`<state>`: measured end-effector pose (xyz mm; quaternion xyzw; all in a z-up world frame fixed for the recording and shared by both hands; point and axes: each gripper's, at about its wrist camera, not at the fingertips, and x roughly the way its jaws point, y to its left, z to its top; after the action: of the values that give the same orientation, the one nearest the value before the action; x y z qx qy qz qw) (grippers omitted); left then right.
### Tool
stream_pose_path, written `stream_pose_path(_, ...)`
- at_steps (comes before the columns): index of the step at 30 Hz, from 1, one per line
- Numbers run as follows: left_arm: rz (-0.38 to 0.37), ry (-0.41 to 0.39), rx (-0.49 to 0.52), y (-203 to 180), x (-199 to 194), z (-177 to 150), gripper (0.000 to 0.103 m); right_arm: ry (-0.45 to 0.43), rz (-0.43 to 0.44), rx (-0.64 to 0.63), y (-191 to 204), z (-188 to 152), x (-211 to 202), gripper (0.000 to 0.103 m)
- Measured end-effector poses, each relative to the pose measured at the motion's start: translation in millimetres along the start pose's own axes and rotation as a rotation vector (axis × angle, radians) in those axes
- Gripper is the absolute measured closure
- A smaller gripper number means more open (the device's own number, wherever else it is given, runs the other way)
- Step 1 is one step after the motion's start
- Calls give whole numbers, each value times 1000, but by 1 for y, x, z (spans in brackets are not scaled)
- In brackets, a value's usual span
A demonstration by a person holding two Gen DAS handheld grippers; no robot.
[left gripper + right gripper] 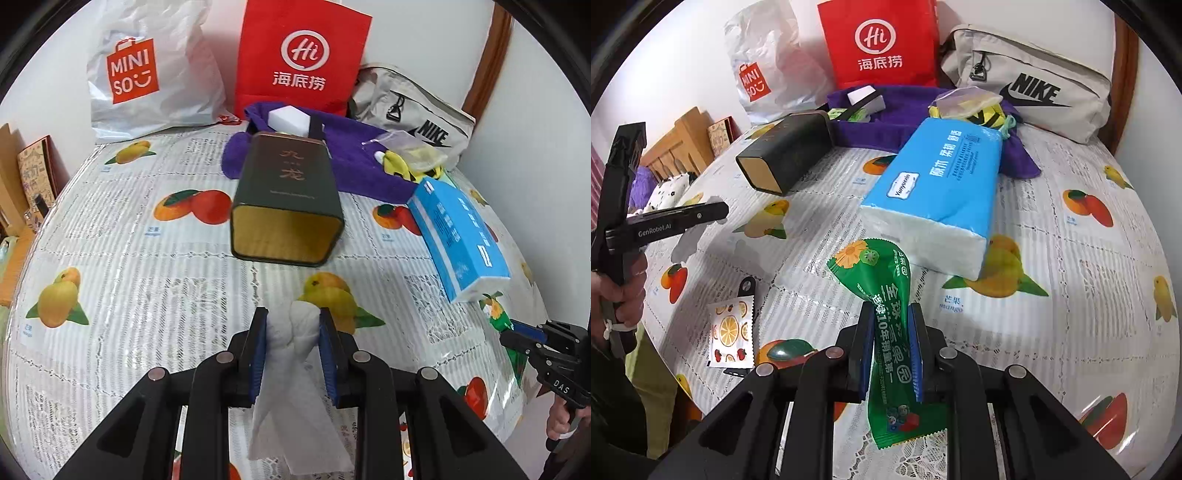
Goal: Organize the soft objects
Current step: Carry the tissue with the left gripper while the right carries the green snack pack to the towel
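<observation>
My left gripper [293, 314] is shut on a crumpled white tissue [291, 369], which hangs down between the blue pads above the tablecloth. Ahead of it a dark green tin [286, 199] lies on its side, its open mouth facing me. My right gripper [891, 306] is shut on a green snack packet [882, 280], held just in front of a blue tissue pack [942, 184]. Behind the tin a purple towel [354, 162] carries a white sponge block [288, 118] and a yellow plush in clear wrap [406, 158]. The left gripper [722, 210] also shows at the left edge of the right wrist view.
A fruit-print tablecloth [147, 258] covers the table. Along the back wall stand a white Miniso bag [147, 74], a red paper bag [299, 59] and a beige Nike bag [417, 110]. A small fruit-print sachet [731, 332] lies near the table's left edge. A wooden headboard [679, 144] is beyond it.
</observation>
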<state>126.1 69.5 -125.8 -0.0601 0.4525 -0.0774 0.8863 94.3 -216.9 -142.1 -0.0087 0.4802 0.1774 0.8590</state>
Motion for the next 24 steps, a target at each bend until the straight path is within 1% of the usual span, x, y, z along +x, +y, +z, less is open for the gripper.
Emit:
stream_pose_path(4, -1, 7, -22, 5, 0, 4, 78, 8, -4, -1, -1, 4, -1, 86)
stream_pose_path(11, -10, -5, -32, 6, -7, 15, 78, 13, 3, -10, 0, 10, -7, 86)
stream_pose_path(17, -17, -23, -52, 10, -14, 29, 78, -20, 30, -22, 3, 24, -19, 86)
stream_pose_path(24, -2, -41, -57, 12, -19, 46, 78, -48, 46, -19, 0, 43, -28, 86)
